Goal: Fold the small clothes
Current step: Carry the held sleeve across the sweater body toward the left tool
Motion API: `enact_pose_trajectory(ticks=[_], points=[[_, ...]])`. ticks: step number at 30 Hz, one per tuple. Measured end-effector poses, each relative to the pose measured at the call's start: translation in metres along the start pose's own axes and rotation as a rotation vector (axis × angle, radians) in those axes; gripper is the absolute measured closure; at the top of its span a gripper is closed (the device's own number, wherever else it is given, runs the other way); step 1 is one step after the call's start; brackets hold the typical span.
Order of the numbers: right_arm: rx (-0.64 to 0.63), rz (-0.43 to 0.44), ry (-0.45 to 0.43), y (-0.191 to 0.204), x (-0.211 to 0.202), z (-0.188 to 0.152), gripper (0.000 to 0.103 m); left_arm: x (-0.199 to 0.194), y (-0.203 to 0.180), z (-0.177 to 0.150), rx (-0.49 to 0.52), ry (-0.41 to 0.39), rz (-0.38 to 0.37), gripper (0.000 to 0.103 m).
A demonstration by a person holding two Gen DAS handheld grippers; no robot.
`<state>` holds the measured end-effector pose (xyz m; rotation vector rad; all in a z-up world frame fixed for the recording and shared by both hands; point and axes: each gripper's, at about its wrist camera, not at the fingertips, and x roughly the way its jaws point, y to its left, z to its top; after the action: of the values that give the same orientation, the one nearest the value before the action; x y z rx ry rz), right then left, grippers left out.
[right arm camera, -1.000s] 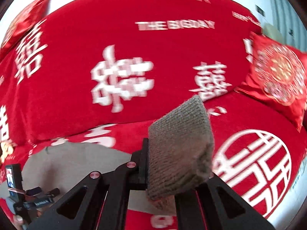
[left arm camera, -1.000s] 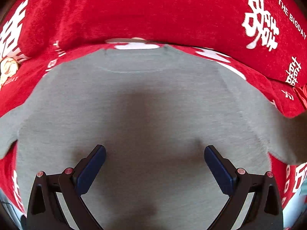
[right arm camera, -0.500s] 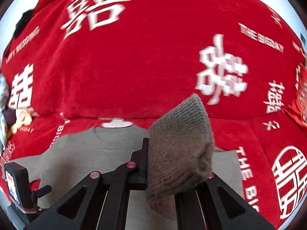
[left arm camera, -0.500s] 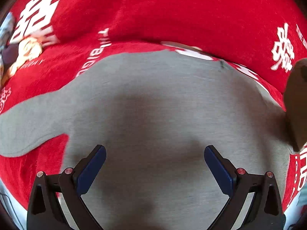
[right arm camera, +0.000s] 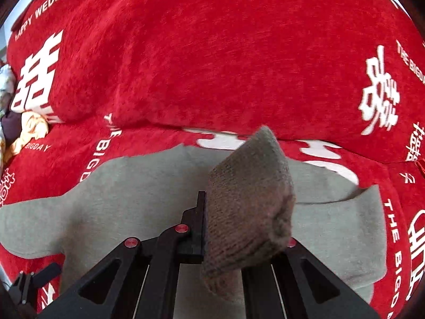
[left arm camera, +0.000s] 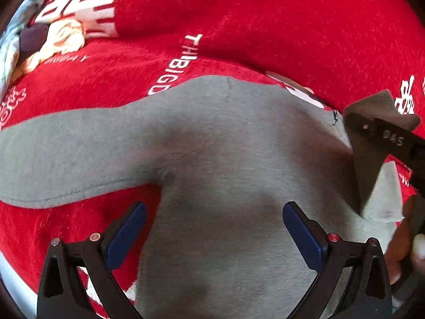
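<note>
My right tool (right arm camera: 236, 226) pinches the grey sweater's cuff (right arm camera: 249, 202) over the sweater (left arm camera: 225, 159) on the red sofa cover (right arm camera: 212, 53); my left tool (left arm camera: 213, 235) hangs spread above it.

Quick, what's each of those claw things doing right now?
Left gripper: open, empty, above the grey knit sweater.
Right gripper: closed on the sweater's ribbed grey cuff.

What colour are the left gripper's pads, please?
Dark blue pads, clearest in the left wrist view.
</note>
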<state>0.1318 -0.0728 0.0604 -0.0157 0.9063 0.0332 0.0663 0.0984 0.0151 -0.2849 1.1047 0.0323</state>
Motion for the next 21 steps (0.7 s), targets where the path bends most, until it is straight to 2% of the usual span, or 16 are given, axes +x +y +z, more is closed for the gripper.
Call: enact_pose_trajectory(ticks=[9,14,15,17,19,21], points=[[-0.041,0.056,0.024,0.039,0.008,-0.006,0.098,-0.018,0.03,0.002,-0.061,-0.043,-0.008,0.0],[-0.052,0.075,0.055,0.049,0.017,-0.012,0.098,-0.013,0.035,0.002,-0.069,-0.033,-0.007,0.0],[-0.047,0.085,0.064,0.049,0.019,-0.013,0.094,-0.012,0.037,0.002,-0.073,-0.03,-0.009,0.0],[-0.028,0.142,0.082,0.047,0.021,-0.014,0.092,-0.012,0.039,0.001,-0.083,-0.034,-0.012,0.0],[-0.032,0.204,0.09,0.05,0.018,-0.013,0.08,-0.014,0.042,0.0,-0.094,-0.041,-0.01,0.0],[-0.047,0.237,0.078,0.053,0.012,-0.012,0.051,-0.017,0.045,0.0,-0.114,-0.05,-0.01,0.0]])
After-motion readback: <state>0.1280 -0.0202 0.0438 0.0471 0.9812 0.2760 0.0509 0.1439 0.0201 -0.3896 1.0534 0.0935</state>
